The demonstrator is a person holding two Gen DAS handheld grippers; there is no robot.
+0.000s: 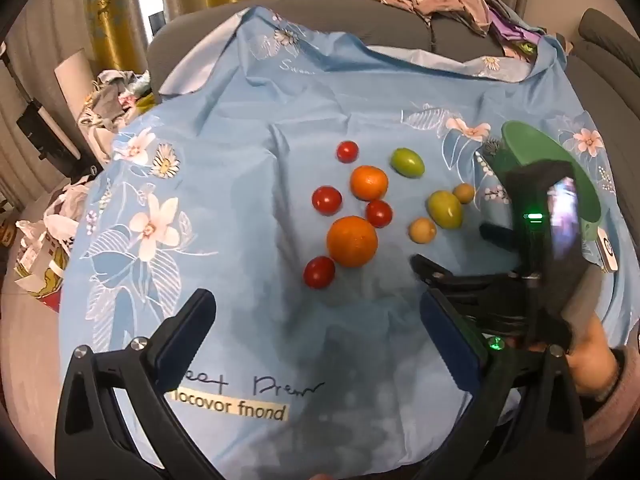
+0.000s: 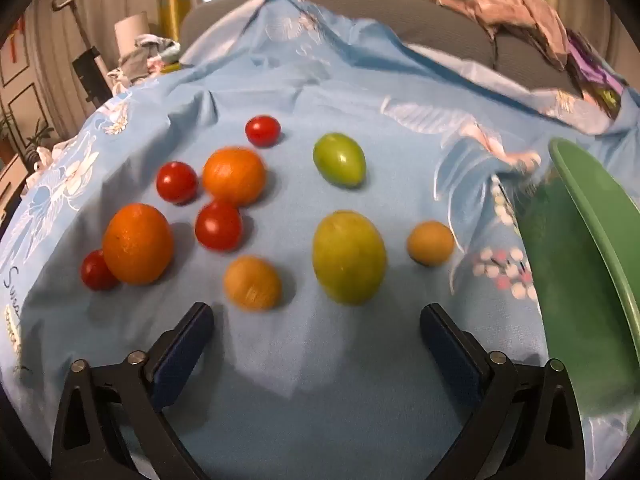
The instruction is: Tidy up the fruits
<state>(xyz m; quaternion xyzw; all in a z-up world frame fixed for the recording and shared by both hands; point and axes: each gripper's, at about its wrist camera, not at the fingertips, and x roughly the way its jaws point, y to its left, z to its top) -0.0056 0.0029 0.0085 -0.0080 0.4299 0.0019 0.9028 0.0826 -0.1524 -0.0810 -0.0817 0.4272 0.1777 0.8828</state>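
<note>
Bare blue floral cloth (image 2: 320, 360) sits right in front of the right gripper (image 2: 316, 328), fingers spread wide, holding nothing. Just past its tips: a tan fruit (image 2: 252, 283) and a yellow-green fruit (image 2: 349, 257), oranges (image 2: 138, 243) and cherry tomatoes (image 2: 219, 226) further left, green bowl (image 2: 592, 240) off right. Left gripper (image 1: 316, 320) is also wide open and empty.

Black plastic frames on both tools. Left gripper (image 1: 316, 332): two angled arms tipped with dark blue pads, round silver screw heads on the upper edges. Right gripper (image 2: 316, 336): same black arms, same blue pads, silver screws in pairs at each side. Seen from the left wrist camera, a black upright housing with a lit screen and green indicator lights, gripped by a bare-skinned hand (image 1: 592, 354) emerging from a greyish-pink sleeve.
</note>
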